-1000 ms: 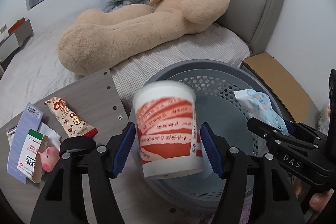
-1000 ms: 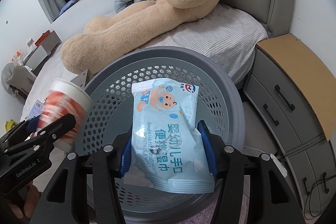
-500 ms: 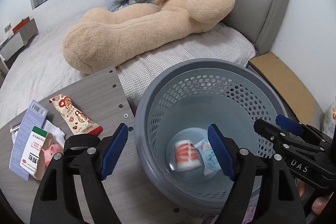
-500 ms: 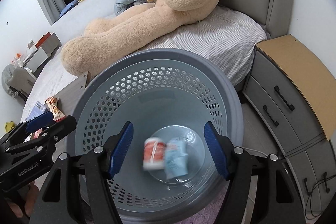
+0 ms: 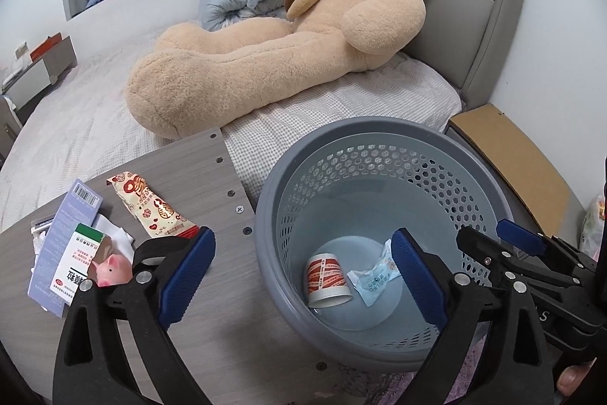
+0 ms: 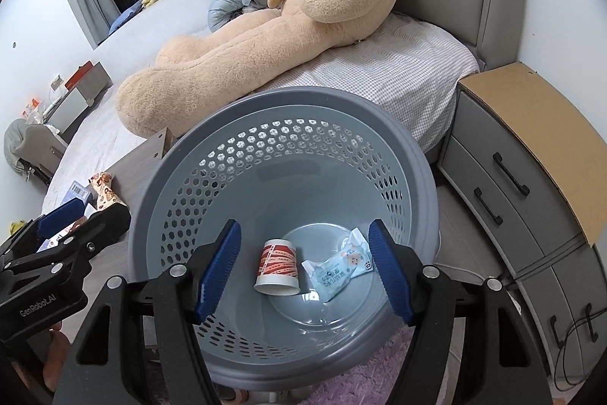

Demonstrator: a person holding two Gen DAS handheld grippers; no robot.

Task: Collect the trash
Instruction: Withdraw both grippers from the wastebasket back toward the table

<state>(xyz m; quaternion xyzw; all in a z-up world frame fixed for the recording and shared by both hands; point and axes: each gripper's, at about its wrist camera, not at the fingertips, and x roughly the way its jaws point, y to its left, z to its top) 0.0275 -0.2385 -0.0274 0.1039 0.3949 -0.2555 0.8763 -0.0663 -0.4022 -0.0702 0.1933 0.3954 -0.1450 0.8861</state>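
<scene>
A grey perforated trash basket (image 5: 383, 135) stands beside the wooden table; it also shows in the right wrist view (image 6: 288, 101). A red-and-white paper cup (image 5: 327, 279) (image 6: 277, 267) and a light blue wipes packet (image 5: 373, 276) (image 6: 339, 269) lie on its bottom. My left gripper (image 5: 303, 276) is open and empty above the basket's left rim. My right gripper (image 6: 303, 270) is open and empty over the basket. On the table lie a red snack wrapper (image 5: 151, 207), a purple box (image 5: 62, 238), a green-and-white medicine box (image 5: 76, 264), white tissue (image 5: 114, 238) and a pink pig toy (image 5: 112, 268).
The wooden table (image 5: 212, 185) stands left of the basket. A bed with a large teddy bear (image 5: 288, 40) lies behind. A grey nightstand with a cardboard sheet (image 6: 538, 139) on top stands to the right. A purple rug (image 6: 364, 382) lies under the basket.
Both grippers opened. The cup dropped from the left gripper and the wipes packet from the right, and both now lie still on the basket's bottom.
</scene>
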